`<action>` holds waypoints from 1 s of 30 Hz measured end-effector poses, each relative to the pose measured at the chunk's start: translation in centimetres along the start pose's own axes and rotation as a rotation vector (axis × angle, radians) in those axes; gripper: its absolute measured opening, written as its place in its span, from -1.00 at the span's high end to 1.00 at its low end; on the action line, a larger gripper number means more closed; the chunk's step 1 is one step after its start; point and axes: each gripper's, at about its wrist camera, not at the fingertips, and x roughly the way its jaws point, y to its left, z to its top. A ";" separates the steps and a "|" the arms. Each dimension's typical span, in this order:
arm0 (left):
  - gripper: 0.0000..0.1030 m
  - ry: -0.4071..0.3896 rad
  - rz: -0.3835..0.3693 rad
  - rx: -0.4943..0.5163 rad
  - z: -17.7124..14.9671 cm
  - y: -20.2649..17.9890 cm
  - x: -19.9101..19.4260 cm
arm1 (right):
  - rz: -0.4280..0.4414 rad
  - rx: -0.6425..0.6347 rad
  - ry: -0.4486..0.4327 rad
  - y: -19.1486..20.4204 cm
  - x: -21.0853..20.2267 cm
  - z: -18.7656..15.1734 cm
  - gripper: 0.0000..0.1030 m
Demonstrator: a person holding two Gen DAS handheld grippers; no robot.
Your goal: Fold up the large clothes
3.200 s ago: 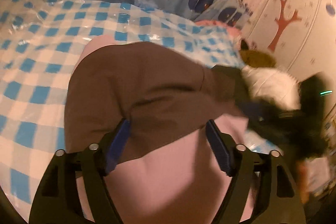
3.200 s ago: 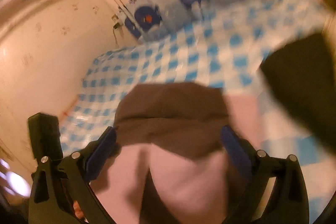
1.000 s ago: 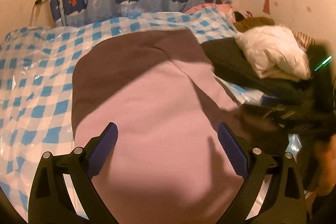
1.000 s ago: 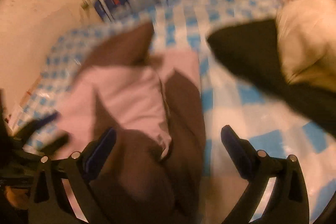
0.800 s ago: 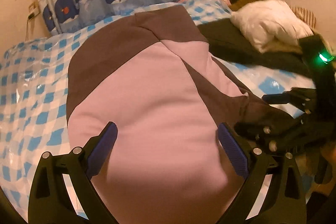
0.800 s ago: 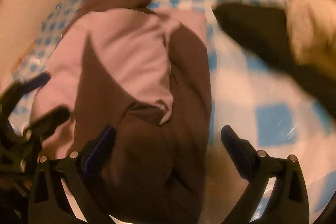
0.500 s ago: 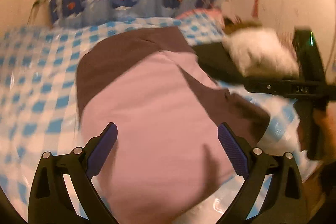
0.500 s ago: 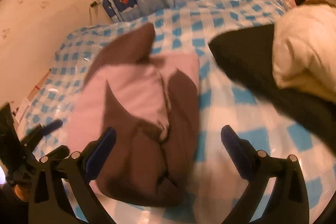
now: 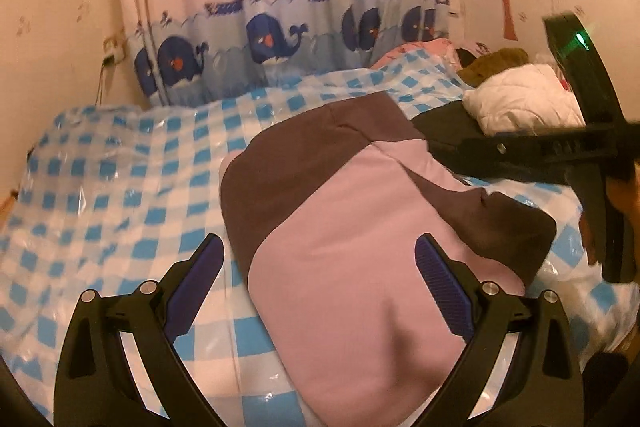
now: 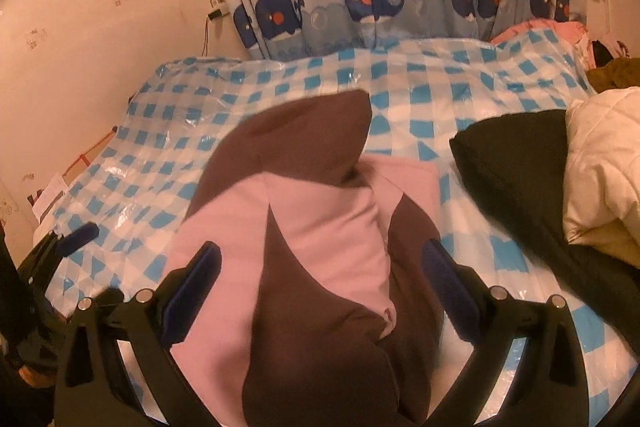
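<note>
Bedding in a blue-and-white checked cover [image 9: 120,179] is filling most of both views, with a whale-print curtain [image 10: 360,3] hanging behind it. Lying folded on the middle of the cover is a pink and brown garment [image 9: 352,227], near a black garment [image 10: 516,163] and a white padded one [image 10: 600,171]. Hovering over the folded garment, the left gripper [image 9: 316,275] and right gripper [image 10: 318,279] are both spread wide, grasping nothing.
</note>
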 end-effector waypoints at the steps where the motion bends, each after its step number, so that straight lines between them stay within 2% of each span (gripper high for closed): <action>1: -0.79 -0.002 -0.004 0.009 0.0 -0.2 -0.2 | 0.001 0.003 -0.007 -0.1 -0.2 0.1 -0.86; 4: -0.79 0.001 -0.046 0.012 0.0 -0.7 -0.6 | -0.004 0.022 -0.031 -0.5 -1.3 0.1 -0.86; 10: -0.79 0.026 -0.163 -0.060 -0.7 -0.9 -1.3 | -0.025 0.032 -0.017 -0.7 -1.7 -0.6 -0.86; 15: -0.79 0.059 -0.115 -0.065 -0.9 -1.1 -0.7 | -0.001 0.003 -0.032 1.4 1.0 3.3 -0.86; 17: -0.79 0.062 -0.105 -0.061 -0.6 -1.0 -0.6 | -0.007 -0.026 0.003 2.5 3.7 4.9 -0.86; 19: -0.79 0.059 -0.084 -0.048 -0.3 -1.1 -0.6 | -0.023 -0.047 0.075 2.9 7.4 5.2 -0.86; 21: -0.79 0.060 -0.081 -0.042 -0.1 -1.0 -0.4 | -0.085 -0.053 0.222 2.2 12.3 3.7 -0.87; 22: -0.79 0.062 -0.078 -0.041 0.1 -1.0 -0.3 | -0.080 -0.032 0.301 1.2 15.0 2.1 -0.88; 23: -0.79 0.063 -0.075 -0.038 0.1 -1.0 -0.1 | -0.054 0.017 0.313 0.0 15.8 1.5 -0.88; 25: -0.79 0.064 -0.069 -0.034 0.2 -1.0 -0.1 | -0.019 0.069 0.317 -1.2 15.3 1.7 -0.88; 27: -0.79 0.065 -0.063 -0.011 0.2 -1.2 0.0 | -0.008 0.065 0.312 -1.2 14.0 2.0 -0.87; 30: -0.79 0.070 -0.061 0.003 0.2 -1.4 0.1 | 0.000 0.087 0.269 -1.4 10.5 1.8 -0.87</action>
